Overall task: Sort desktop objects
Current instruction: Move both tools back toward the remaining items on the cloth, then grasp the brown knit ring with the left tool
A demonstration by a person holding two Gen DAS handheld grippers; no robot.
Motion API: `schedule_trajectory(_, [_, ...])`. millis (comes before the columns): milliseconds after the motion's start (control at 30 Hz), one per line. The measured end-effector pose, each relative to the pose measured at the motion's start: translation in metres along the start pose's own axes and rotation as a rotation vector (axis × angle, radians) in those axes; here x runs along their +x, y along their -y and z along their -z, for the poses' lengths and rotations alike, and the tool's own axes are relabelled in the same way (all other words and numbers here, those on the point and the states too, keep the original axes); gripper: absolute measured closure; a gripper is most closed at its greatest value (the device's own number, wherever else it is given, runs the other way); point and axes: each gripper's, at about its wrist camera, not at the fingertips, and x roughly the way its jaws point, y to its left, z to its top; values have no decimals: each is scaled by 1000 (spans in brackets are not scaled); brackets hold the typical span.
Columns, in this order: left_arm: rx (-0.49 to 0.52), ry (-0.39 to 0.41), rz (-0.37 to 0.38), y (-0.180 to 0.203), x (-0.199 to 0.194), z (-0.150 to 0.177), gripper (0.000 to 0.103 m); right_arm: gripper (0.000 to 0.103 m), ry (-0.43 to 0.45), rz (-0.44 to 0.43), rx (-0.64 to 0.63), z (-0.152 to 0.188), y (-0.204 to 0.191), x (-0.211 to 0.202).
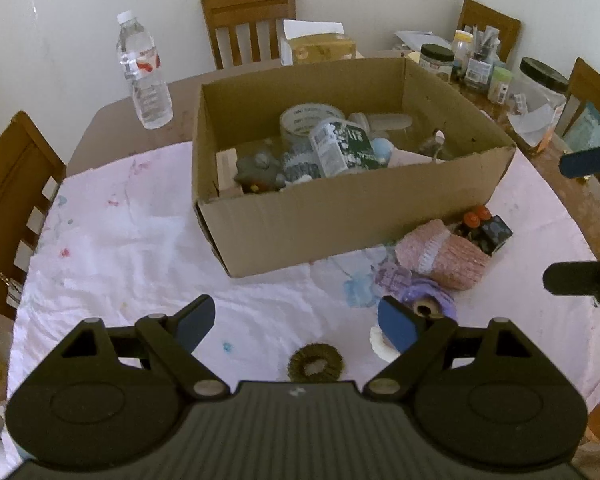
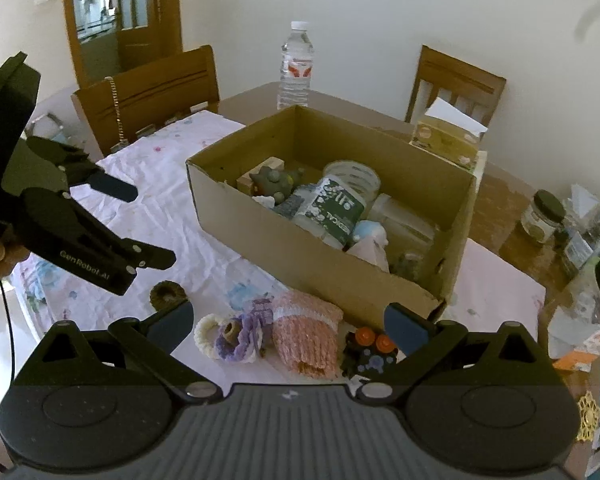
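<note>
Pale pink crumpled tablecloth (image 1: pixel 112 248) lies under both grippers: left gripper (image 1: pixel 296 322) and right gripper (image 2: pixel 290 326) hover with jaws apart, empty. Near them wait a pink knitted pouch (image 2: pixel 306 334), purple crocheted ring (image 2: pixel 236 336) and brown ring (image 1: pixel 315 366); the brown cardboard box (image 1: pixel 340 216) beyond already holds several items, so sorting looks partly done.

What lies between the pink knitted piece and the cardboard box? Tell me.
Only bare tablecloth: in the right wrist view, a narrow strip of it separates the pink knitted piece from the cardboard box. Nothing sits there.

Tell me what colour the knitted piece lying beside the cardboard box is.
The knitted piece is salmon pink with a white band, clearest in the right wrist view.
</note>
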Motion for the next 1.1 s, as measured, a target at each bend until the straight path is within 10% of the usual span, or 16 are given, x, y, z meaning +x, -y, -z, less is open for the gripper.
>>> schedule_trajectory(700, [-98,-51,1,12,40,43,15,0,-49,16,66,29,-4,18])
schedule_trajectory(1100, [-181,-59,-20,8,52,56,46,0,-87,14,92,42,4,25])
